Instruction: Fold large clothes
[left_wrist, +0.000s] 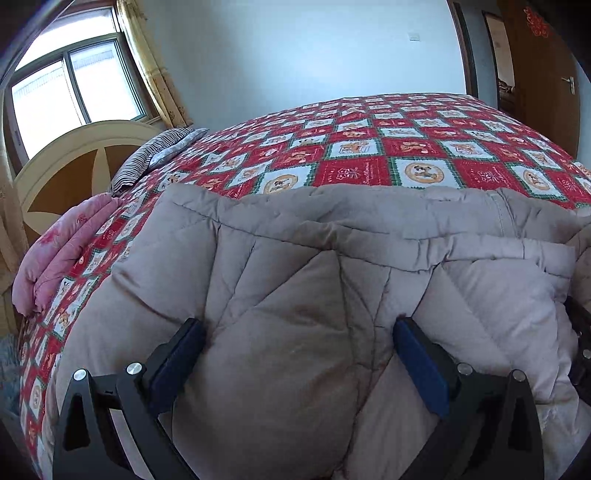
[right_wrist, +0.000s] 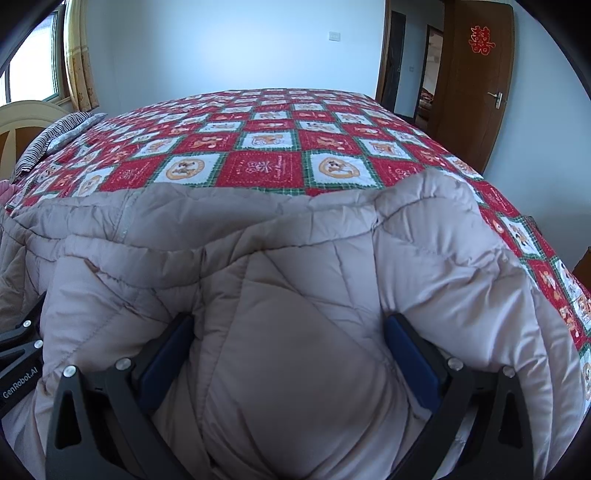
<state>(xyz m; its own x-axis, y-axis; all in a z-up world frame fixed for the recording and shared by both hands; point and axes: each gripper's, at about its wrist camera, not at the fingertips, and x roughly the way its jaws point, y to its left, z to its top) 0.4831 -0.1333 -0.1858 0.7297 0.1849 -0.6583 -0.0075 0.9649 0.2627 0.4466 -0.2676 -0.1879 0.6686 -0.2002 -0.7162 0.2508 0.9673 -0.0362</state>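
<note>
Only the left wrist view takes in the folded pink quilt at the far left bed edge, beside the cream and wood headboard and the window. Both views share the striped pillow and the red and white patchwork bedspread, printed with small cartoon squares. The task's beige quilted coat, puffy and stitched in diamond panels, lies bunched on the near part of the bed. The left gripper stands wide open, a thick fold of coat bulging between its blue-padded fingers; whether they pinch it, I cannot tell. The right gripper is spread equally wide around another padded bulge. Only the right wrist view shows the brown door with its red paper ornament.
</note>
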